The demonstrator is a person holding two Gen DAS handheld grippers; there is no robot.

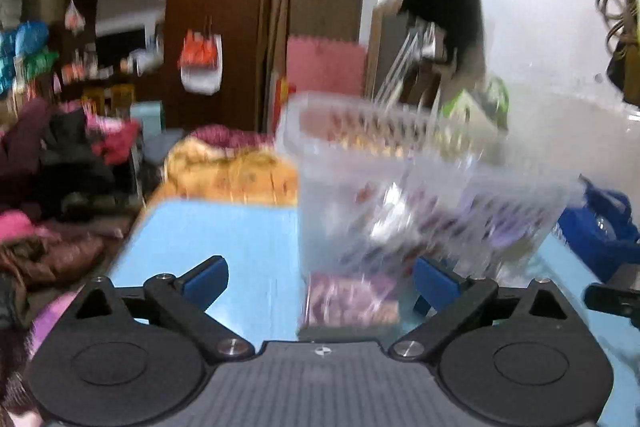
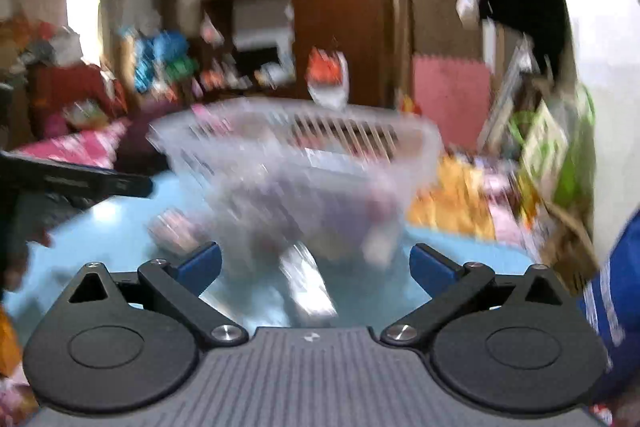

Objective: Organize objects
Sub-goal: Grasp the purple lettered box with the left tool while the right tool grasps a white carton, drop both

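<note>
A clear slotted plastic basket (image 1: pixel 400 163) stands on the light blue table (image 1: pixel 224 243) and holds several blurred packets. It also shows in the right wrist view (image 2: pixel 304 155). A purple patterned packet (image 1: pixel 350 301) lies flat on the table just in front of the basket, between the open fingers of my left gripper (image 1: pixel 320 281). My right gripper (image 2: pixel 316 265) is open and empty, facing the basket from the near side, with a blurred silvery packet (image 2: pixel 308 291) on the table between its fingers. Both views are motion-blurred.
A blue bag (image 1: pixel 600 227) sits at the table's right edge. An orange quilt (image 1: pixel 232 171) and piled clothes (image 1: pixel 60 167) lie beyond the far and left edges. The other gripper's black body (image 2: pixel 72 179) shows at the left of the right wrist view.
</note>
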